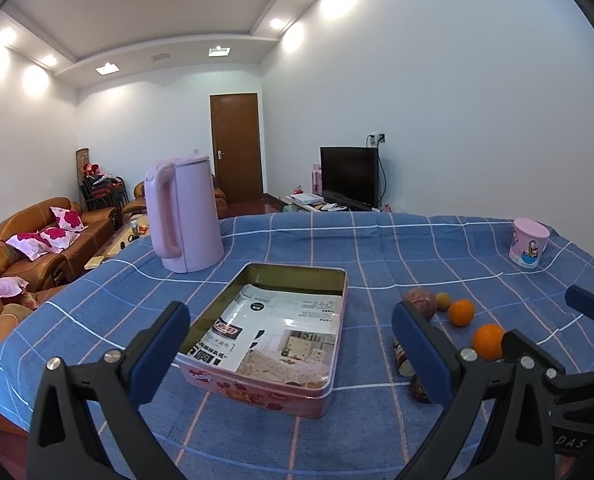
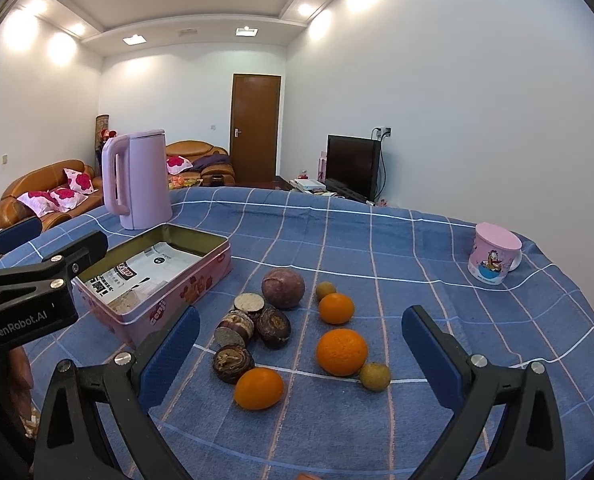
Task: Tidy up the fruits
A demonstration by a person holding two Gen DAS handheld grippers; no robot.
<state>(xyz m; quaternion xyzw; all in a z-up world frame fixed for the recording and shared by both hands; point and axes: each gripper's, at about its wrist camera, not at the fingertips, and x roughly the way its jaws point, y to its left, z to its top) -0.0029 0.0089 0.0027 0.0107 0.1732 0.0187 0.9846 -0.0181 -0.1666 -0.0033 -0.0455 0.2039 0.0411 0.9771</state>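
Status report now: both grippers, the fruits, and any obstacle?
Left gripper open, right gripper open, both empty. Fruits loose on the tablecloth, tin holds none. Nothing blocks the way.

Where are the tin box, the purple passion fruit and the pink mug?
tin box (image 1: 339,320), left wrist view, right wall.
purple passion fruit (image 2: 283,287), right wrist view, middle of skin.
pink mug (image 2: 491,261), right wrist view, printed side.

White walls, recessed ceiling lights (image 1: 107,68), brown door (image 1: 236,148), leather sofa (image 1: 53,236), dark television (image 1: 349,176)
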